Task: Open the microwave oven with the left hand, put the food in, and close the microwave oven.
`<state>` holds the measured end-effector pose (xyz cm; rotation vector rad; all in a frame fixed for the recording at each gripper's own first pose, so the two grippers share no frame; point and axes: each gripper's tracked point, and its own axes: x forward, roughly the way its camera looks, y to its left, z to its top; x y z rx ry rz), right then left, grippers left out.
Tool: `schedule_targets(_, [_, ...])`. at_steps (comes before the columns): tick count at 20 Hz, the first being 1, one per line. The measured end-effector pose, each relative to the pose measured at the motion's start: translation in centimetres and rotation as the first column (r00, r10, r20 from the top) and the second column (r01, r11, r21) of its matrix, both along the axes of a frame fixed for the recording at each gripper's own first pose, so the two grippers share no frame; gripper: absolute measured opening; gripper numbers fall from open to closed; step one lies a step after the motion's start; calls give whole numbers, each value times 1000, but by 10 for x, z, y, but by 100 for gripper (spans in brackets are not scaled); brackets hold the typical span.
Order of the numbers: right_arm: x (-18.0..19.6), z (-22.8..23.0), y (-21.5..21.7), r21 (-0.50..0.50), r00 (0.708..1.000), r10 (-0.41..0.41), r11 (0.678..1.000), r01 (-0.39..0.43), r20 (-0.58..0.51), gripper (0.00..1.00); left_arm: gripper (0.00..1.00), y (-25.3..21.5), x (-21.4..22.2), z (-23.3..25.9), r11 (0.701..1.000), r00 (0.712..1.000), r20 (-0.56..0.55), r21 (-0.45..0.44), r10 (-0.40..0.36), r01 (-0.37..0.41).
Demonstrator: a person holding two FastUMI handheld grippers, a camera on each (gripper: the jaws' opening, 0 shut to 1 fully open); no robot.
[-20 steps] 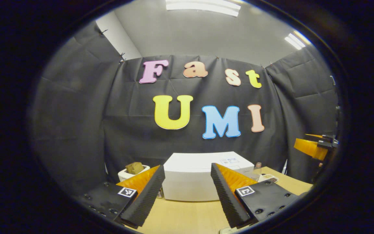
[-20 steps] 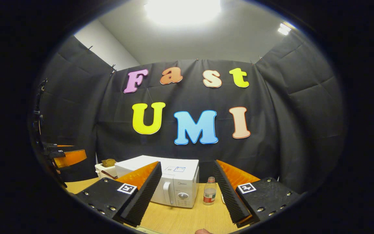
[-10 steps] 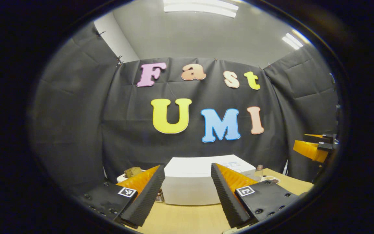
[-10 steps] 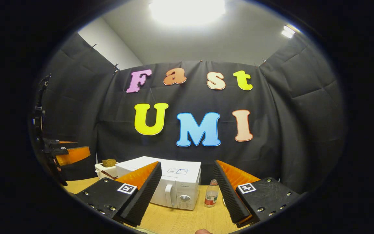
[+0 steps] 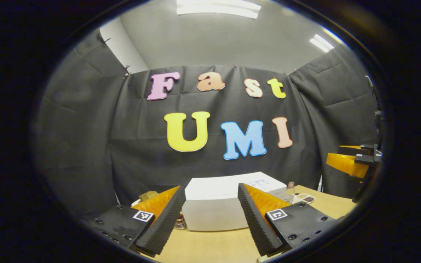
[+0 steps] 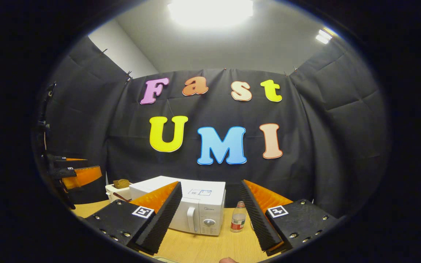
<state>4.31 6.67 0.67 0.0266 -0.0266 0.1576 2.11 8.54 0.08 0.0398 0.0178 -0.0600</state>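
Both grippers, left (image 5: 210, 219) and right (image 6: 210, 219), are spread wide and empty at frame bottom; the closed microwave (image 6: 196, 212) sits low centre.

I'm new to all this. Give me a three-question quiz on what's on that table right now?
1. True or false: the microwave door is shut.
2. What stands on the table just right of the microwave, seen in the right gripper view? A) a bottle B) a kettle C) a pan
3. Fill in: both the left tongs and the right tongs are ____ and hold nothing.

Key:
1. True; the handle sits flush on the closed front.
2. A, the small bottle.
3. open
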Motion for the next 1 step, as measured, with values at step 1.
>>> schedule_targets(1, [-1,1,1,0,1000,-4,1000,4,3,97,97,2,-2,1,1000,1000,4,6,-4,4])
